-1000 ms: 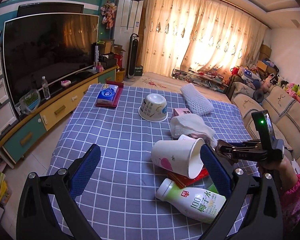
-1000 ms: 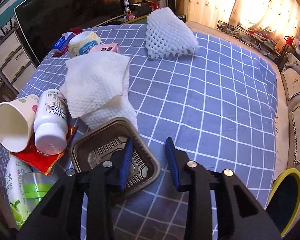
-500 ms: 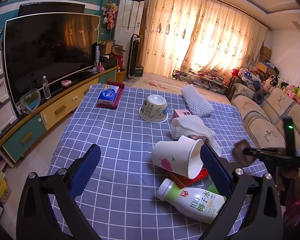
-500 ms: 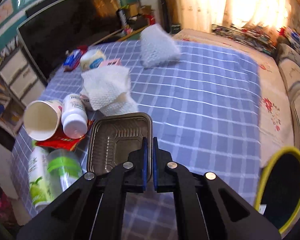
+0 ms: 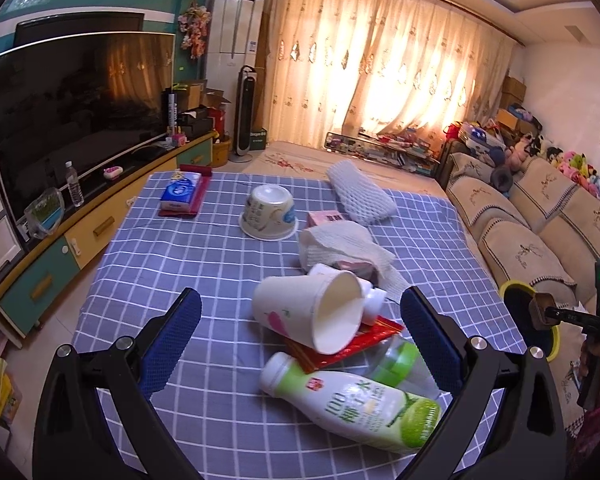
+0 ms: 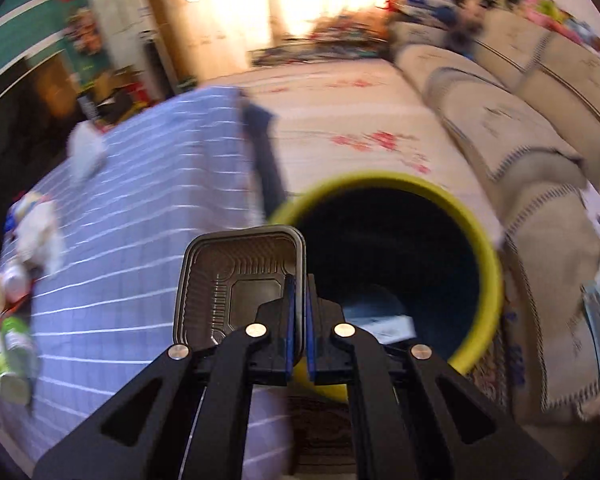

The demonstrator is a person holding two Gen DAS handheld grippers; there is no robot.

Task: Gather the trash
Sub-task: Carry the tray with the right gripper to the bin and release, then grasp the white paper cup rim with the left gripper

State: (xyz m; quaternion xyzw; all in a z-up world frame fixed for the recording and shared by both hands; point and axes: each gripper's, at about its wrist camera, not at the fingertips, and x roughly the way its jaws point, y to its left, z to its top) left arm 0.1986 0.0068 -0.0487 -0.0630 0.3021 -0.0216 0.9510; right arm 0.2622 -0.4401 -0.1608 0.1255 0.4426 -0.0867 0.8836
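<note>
Black plastic, the tray (image 6: pixel 240 280) is held by its right rim between the closed jaws of the right gripper (image 6: pixel 298 320), just left of the yellow-rimmed bin (image 6: pixel 488 248), while the left gripper (image 5: pixel 300 328) is kept wide open over the table's litter.

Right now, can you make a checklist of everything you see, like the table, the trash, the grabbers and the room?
Surface: table under a blue checked cloth.
Job's things: black tray held beside the yellow-rimmed bin; paper cup, green bottle and red wrapper piled together.
Clutter: white cloth, upturned bowl, foam net, tissue pack.
Grippers: left gripper open around the cup pile; right gripper shut on the tray's rim.
Cables: nothing seen.
Surroundings: TV, curtains, sofa.
</note>
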